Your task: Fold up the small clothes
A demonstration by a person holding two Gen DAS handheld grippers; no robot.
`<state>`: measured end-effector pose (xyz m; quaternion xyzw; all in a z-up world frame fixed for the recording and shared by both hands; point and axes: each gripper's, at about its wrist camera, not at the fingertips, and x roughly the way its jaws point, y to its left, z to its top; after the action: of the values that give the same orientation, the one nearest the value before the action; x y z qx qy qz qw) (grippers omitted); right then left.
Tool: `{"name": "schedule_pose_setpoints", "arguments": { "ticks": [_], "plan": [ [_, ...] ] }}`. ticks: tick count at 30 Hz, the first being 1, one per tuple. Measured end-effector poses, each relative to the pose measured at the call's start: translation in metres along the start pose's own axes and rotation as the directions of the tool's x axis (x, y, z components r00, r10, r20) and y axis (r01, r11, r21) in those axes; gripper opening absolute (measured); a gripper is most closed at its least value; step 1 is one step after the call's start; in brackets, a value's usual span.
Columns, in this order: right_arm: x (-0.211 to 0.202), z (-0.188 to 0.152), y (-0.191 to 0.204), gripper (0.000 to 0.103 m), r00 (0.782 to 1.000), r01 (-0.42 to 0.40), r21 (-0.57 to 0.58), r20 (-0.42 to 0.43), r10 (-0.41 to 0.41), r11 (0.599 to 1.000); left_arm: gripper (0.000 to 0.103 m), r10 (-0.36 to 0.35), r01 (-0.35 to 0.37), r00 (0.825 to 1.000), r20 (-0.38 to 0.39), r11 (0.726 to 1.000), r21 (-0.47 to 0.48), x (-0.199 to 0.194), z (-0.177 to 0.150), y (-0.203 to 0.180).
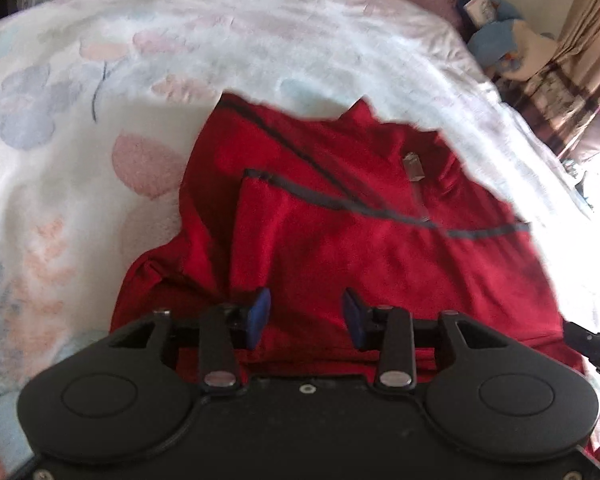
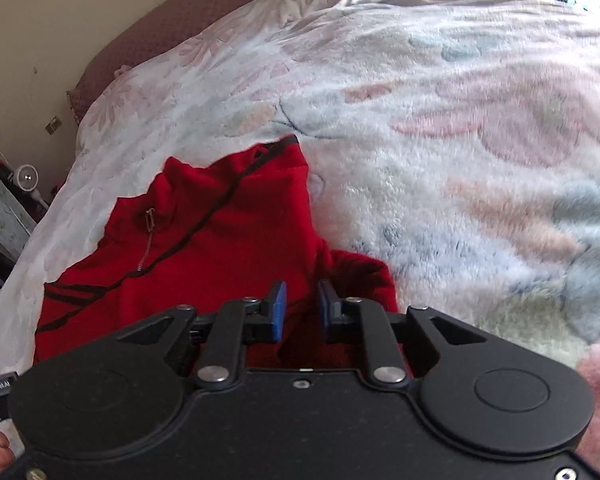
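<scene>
1. A red fleece top (image 1: pixel 340 220) lies on the bed, spread over a fluffy floral blanket (image 1: pixel 180 60), directly ahead of and beneath both hand-held grippers.
2. The garment has dark piping (image 1: pixel 320 196) running across it in diagonal lines, and a short zip with a metal pull (image 1: pixel 414 168) at the collar, which lies at the far end from the left hand-held gripper.
3. In the right wrist view the same zip pull (image 2: pixel 150 216) sits ahead and to the left of the fingers, with the collar standing up beyond it.
4. The left hand-held gripper (image 1: pixel 306 320) is over the near part of the red fabric, released: its two blue pads (image 1: pixel 258 316) stand well apart with cloth visible below the gap, and nothing is held between them.
5. The right hand-held gripper (image 2: pixel 302 308) is at the garment's right edge, where a bunched fold of red fleece lies. Its blue pads (image 2: pixel 278 310) have a narrower gap; red fabric shows in that gap, but I cannot tell whether it is pinched or merely behind.
6. Beyond the blanket, a maroon mattress edge (image 2: pixel 140 32) meets a pale wall (image 2: pixel 40 20).
7. To the far left of the right hand-held gripper, a small white fan (image 2: pixel 26 178) stands off the bed.
8. Patterned curtains (image 1: pixel 580 60) hang far right of the left hand-held gripper.
</scene>
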<state>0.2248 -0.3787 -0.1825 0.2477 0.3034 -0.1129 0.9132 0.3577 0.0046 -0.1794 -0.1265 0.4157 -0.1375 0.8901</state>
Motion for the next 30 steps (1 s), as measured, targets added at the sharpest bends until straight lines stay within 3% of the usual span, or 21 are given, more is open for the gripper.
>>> {"name": "schedule_pose_setpoints", "arguments": {
  "ticks": [4,7,12,16,18,21,25,30],
  "plan": [
    [-0.026,-0.001,0.02,0.022,0.996,-0.072,-0.108,0.047,0.077,0.992,0.046,-0.021,0.02,1.0,0.02,0.998,0.056,-0.017,-0.004,-0.01],
    [-0.021,-0.006,0.032,0.022,0.995,-0.093,-0.154,0.016,0.096,0.984,0.046,0.012,-0.011,1.0,-0.021,0.999,0.033,-0.005,-0.01,-0.005],
    [0.001,-0.024,0.032,0.022,0.997,-0.054,-0.159,-0.055,0.046,0.986,0.049,0.02,-0.019,0.998,-0.053,1.0,0.017,0.011,-0.017,0.004],
    [-0.001,-0.028,0.028,0.02,0.998,-0.046,-0.165,-0.055,0.037,0.985,0.048,0.063,-0.061,0.995,-0.077,0.998,0.032,-0.008,-0.012,-0.01],
    [-0.019,-0.022,0.031,0.023,0.998,-0.046,-0.134,-0.051,0.04,0.99,0.051,0.014,-0.012,0.997,-0.075,1.0,0.027,-0.033,-0.011,-0.012],
    [-0.061,-0.022,0.027,0.025,0.992,-0.123,-0.123,-0.037,0.119,0.985,0.055,-0.02,0.025,0.997,-0.072,0.997,0.072,-0.074,-0.025,-0.008],
    [-0.125,-0.038,0.004,0.032,0.985,-0.171,-0.183,-0.048,0.165,0.968,0.056,-0.007,0.018,0.996,-0.09,0.993,0.119,-0.126,-0.06,0.017],
    [-0.181,-0.061,-0.051,0.036,0.982,-0.168,-0.166,-0.114,0.151,0.972,0.056,0.064,-0.058,0.994,-0.089,0.996,0.073,-0.171,-0.107,0.07]
  ]
}}
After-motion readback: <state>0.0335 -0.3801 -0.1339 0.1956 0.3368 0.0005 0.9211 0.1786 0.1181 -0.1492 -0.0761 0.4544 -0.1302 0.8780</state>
